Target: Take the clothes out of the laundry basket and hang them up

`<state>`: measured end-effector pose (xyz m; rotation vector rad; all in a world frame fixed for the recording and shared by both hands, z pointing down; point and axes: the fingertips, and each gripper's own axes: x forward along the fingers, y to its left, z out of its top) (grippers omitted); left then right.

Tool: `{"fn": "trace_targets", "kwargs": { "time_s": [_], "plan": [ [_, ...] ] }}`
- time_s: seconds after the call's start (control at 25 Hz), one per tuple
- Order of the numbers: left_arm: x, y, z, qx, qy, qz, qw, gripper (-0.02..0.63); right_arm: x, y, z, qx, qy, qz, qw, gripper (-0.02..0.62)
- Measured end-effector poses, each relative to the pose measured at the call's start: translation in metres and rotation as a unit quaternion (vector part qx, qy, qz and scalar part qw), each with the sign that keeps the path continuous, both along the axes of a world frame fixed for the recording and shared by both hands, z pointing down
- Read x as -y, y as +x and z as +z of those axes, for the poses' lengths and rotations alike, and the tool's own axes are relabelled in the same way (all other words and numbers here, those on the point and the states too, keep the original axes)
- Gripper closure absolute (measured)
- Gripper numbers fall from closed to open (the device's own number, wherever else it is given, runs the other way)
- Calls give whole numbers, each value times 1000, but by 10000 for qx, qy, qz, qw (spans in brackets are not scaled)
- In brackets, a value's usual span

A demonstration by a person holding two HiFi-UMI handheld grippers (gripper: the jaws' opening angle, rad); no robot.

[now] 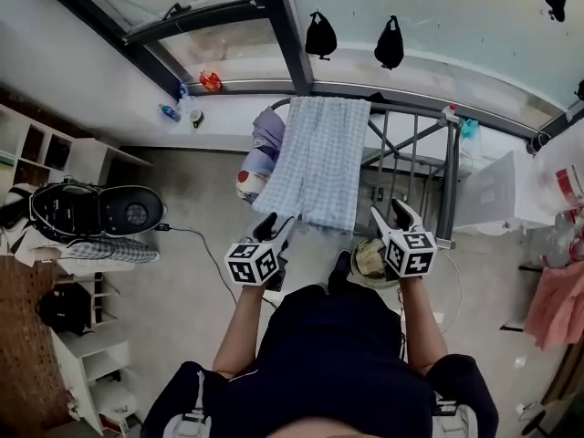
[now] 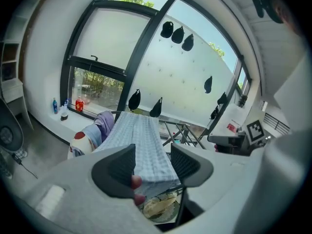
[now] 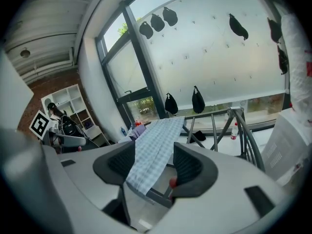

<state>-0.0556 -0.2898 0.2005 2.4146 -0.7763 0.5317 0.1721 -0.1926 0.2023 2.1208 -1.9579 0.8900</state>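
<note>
Cloth [image 1: 315, 158] draped over rack [image 1: 450, 181] at 12 o'clock. Left gripper [image 1: 276, 226] at 7 o'clock of its hem, right gripper [image 1: 391, 213] at 4 o'clock. Both have jaws spread, pinching nothing. Basket [image 1: 363, 281] at 6 o'clock of the cloth, between the grippers.

Laundry basket [image 1: 372, 284] half hidden behind the right gripper [image 1: 391, 213], pink cloth [image 1: 557, 304] cut by the edge

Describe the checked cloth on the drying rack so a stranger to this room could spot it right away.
Under the big window stands a metal drying rack. Over one end hangs the checked cloth, spread flat. It alone is pale blue-and-white check; the clothes bunched beside it are purple and blue.
</note>
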Motion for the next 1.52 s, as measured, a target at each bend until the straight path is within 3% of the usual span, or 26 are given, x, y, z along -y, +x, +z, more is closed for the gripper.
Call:
{"fn": "trace_targets", "kwargs": {
  "time_s": [0.28, 0.68, 1.12, 1.52],
  "plan": [
    [-67, -28, -4, -116, 138, 179, 9997, 376, -56, -58, -4, -5, 6, -238, 9997, 356],
    [-184, -71, 6, -353, 48, 279, 9990, 376, -187, -124, -7, 29, -109, -161, 9998, 356],
    [-274, -69, 38, -353, -237, 508, 9978, 375, -310, -99, 17, -69, -682, 345, 9971, 360],
    [-304, -24, 86, 196, -617, 451, 9969, 375, -332, -52, 83, 104, -1311, -69, 9913, 367]
  ]
}}
